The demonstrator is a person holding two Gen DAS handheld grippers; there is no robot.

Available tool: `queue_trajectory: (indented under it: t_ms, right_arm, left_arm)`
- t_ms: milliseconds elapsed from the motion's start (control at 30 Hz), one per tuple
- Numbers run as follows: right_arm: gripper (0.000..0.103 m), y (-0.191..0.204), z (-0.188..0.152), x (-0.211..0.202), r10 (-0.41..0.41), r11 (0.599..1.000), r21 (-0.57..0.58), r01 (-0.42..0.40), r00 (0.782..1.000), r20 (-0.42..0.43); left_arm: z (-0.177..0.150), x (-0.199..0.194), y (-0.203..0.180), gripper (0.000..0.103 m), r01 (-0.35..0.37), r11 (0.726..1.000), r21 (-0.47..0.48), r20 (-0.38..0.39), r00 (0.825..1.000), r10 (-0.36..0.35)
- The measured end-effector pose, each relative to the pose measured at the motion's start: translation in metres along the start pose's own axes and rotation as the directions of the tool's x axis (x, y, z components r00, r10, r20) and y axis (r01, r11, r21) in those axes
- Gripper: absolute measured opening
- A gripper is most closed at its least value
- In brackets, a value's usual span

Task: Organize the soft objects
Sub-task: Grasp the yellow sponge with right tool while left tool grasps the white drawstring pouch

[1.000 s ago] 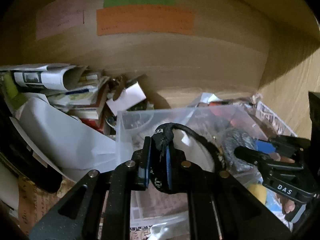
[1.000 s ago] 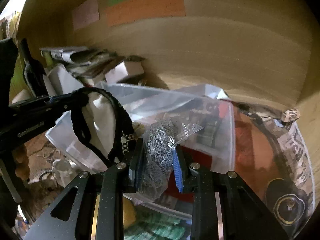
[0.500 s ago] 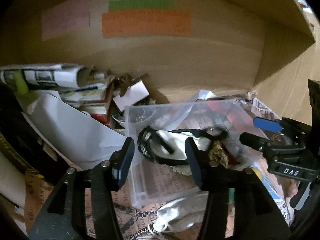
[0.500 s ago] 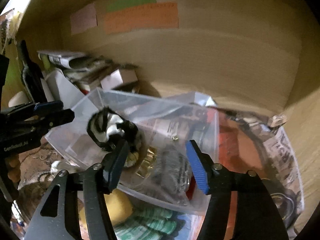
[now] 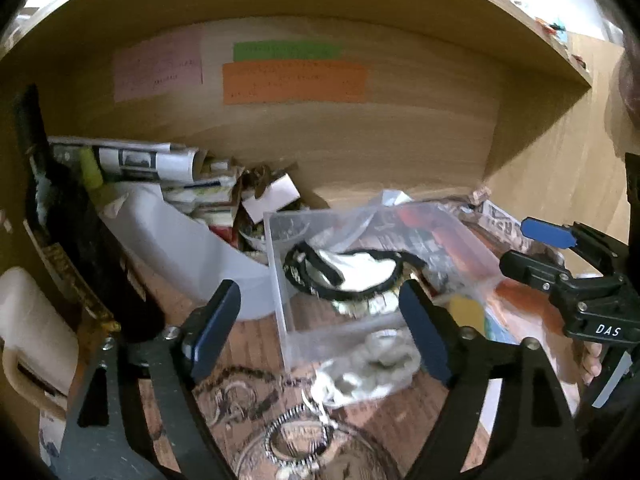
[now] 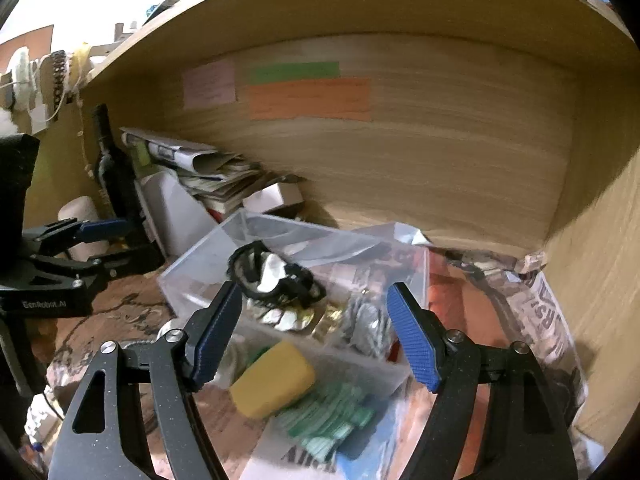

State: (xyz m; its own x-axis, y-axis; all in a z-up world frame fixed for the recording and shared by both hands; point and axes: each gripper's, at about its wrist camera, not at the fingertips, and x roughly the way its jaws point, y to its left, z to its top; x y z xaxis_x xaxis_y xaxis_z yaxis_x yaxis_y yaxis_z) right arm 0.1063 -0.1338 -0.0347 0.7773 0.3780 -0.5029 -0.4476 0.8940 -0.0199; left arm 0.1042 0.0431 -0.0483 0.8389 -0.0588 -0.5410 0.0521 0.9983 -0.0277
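A clear plastic box (image 5: 280,280) (image 6: 200,268) stands on the shelf floor. In it lie a white cloth with black trim (image 5: 352,270) (image 6: 272,270), a grey knit piece in a plastic bag (image 6: 368,320) and a gold crinkled thing (image 6: 304,318). My left gripper (image 5: 320,334) is open and empty in front of the box. My right gripper (image 6: 316,332) is open and empty, also before the box. A yellow sponge (image 6: 272,384) and a green knit cloth (image 6: 328,416) lie in front of the box. A pale crumpled cloth (image 5: 368,372) lies under the left gripper.
Newspapers and books (image 5: 160,164) are piled at the back left, next to a dark bottle (image 5: 72,216) and a white sheet (image 5: 192,248). Coloured notes (image 5: 292,80) are stuck on the wooden back wall. Printed paper (image 6: 548,320) covers the floor at right.
Both grippers opened and drew back from the box. The white cloth with black trim and the bagged grey knit piece were let go and now lie in the box.
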Motion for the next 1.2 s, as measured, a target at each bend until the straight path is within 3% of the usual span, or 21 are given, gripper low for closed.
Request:
queue_trajectory:
  t_ms: [333,600,667,733,867,1067,1200]
  right_arm:
    - [0.072,0.007,-0.038,0.016,0.043,0.996,0.079,-0.036,0.994,-0.097]
    - [0.072,0.009,-0.050,0.033,0.079,0.992,0.110,-0.063,0.985,-0.154]
    - [0.069,0.007,-0.052,0.038,0.075,0.992,0.111,-0.057,0.984,-0.165]
    - [0.058,0.006,-0.054,0.042,0.084,0.991,0.115,-0.064,0.980,-0.180]
    - [0.052,0.006,-0.057,0.044,0.098,0.990,0.120,-0.077,0.977,-0.188]
    - [0.044,0.008,-0.057,0.039,0.100,0.991,0.109,-0.082,0.980,-0.173]
    - [0.039,0.009,-0.057,0.038,0.098,0.991,0.106,-0.081,0.981,-0.165]
  left_arm:
    - [-0.041,0.013,-0.007,0.088,0.048,0.999,-0.007,-0.113,0.992,-0.049]
    - [-0.061,0.050,-0.008,0.088,0.098,0.995,-0.029,-0.233,0.967,-0.102]
    - [-0.062,0.056,-0.011,0.088,0.105,0.994,-0.023,-0.250,0.962,-0.107]
    - [-0.063,0.062,-0.015,0.088,0.111,0.994,-0.015,-0.261,0.959,-0.111]
    - [-0.064,0.073,-0.019,0.088,0.098,0.995,-0.023,-0.270,0.958,-0.100]
    - [-0.066,0.076,-0.015,0.066,0.115,0.991,-0.062,-0.268,0.955,-0.128]
    - [-0.070,0.068,-0.012,0.044,0.113,0.992,-0.062,-0.261,0.957,-0.126]
